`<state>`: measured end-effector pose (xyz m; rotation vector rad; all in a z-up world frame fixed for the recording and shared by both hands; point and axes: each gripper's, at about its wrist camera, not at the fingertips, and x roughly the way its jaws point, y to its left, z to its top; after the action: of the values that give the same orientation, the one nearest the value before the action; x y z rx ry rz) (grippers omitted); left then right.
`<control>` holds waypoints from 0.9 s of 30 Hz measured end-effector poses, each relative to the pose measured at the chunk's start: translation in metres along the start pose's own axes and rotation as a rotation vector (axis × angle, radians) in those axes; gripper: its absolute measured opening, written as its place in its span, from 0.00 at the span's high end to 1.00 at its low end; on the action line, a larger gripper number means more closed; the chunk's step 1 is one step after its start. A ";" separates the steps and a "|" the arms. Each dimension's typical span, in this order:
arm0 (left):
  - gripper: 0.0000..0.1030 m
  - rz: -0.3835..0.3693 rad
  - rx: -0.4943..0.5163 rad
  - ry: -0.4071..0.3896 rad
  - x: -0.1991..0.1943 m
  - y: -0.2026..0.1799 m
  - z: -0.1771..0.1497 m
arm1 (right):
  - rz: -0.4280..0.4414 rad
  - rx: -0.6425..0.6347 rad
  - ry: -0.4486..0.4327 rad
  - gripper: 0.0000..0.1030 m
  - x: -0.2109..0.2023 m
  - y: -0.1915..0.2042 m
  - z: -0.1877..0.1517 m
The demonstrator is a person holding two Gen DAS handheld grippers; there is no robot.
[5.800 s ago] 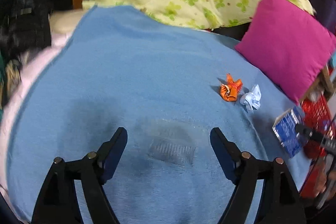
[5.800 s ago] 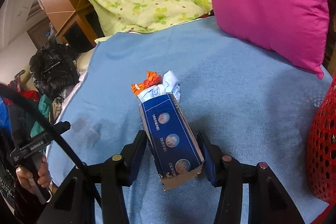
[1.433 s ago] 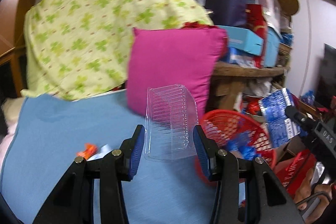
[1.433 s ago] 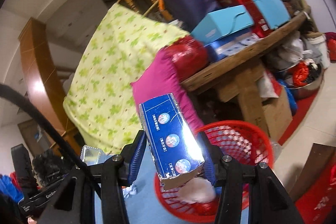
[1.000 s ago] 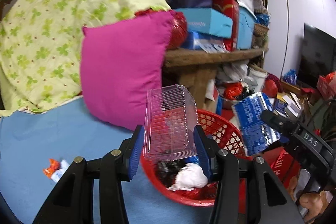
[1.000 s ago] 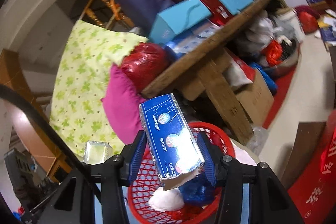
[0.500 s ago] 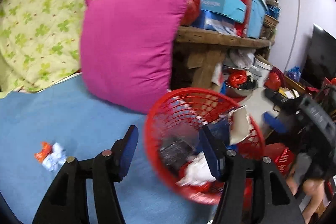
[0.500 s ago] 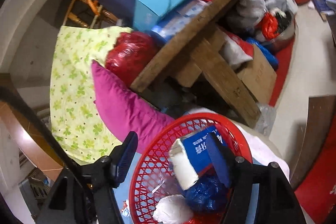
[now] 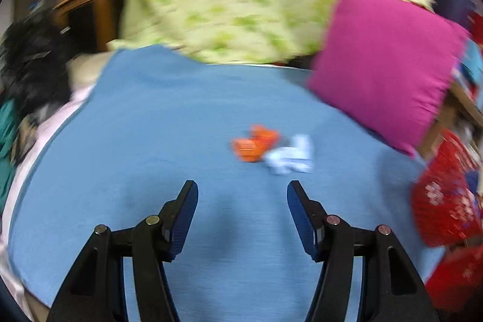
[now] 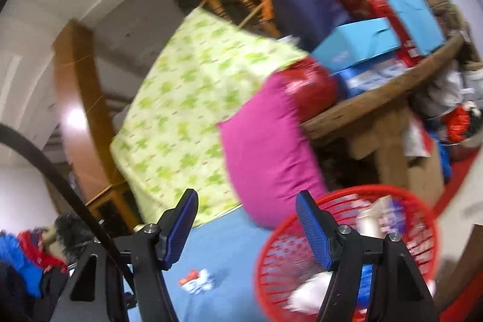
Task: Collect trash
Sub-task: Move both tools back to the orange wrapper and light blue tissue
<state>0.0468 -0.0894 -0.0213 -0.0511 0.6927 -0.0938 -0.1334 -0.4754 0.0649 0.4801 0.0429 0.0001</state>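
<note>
- The left gripper (image 9: 242, 195) is released and empty, its jaws spread with only the blue blanket (image 9: 145, 141) showing between them.
- The right gripper (image 10: 246, 215) is likewise released and holds nothing; it points roughly level, with the red basket (image 10: 302, 255) just ahead of and below its right finger.
- Two scraps remain on the blanket: a crumpled orange wrapper (image 9: 252, 144) and a pale blue wrapper (image 9: 291, 155), touching each other, ahead of the left gripper and a little right of its centre line.
- In the right wrist view the same pair shows low down, beneath and between the fingers, small and blurred.
- The step in hand appears to be the left gripper's reach for these scraps, since it faces them directly.
- To do it well, steer slightly right so the chosen scrap sits midway between the fingers before closing.
- Come down close to the blanket, since crumpled wrappers are low and light, yet avoid pinching the cloth itself.
- Because the two touch, closing on one may nudge the other; straddling both might take them together.
- The basket lies to the left gripper's right, beyond the magenta pillow (image 9: 383, 62), so the carry is short.
</note>
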 end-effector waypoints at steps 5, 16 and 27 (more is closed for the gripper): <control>0.40 0.111 -0.049 -0.017 0.011 0.033 -0.004 | 0.088 -0.055 0.126 0.31 0.036 0.044 -0.031; 0.40 0.142 -0.008 0.035 0.036 0.035 -0.003 | 0.071 0.032 0.541 0.31 0.148 0.076 -0.128; 0.40 0.124 0.001 0.017 0.039 0.055 0.011 | 0.059 0.202 0.716 0.35 0.245 0.075 -0.182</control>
<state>0.0879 -0.0382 -0.0421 -0.0059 0.7114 0.0245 0.1041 -0.3221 -0.0720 0.6640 0.7364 0.2278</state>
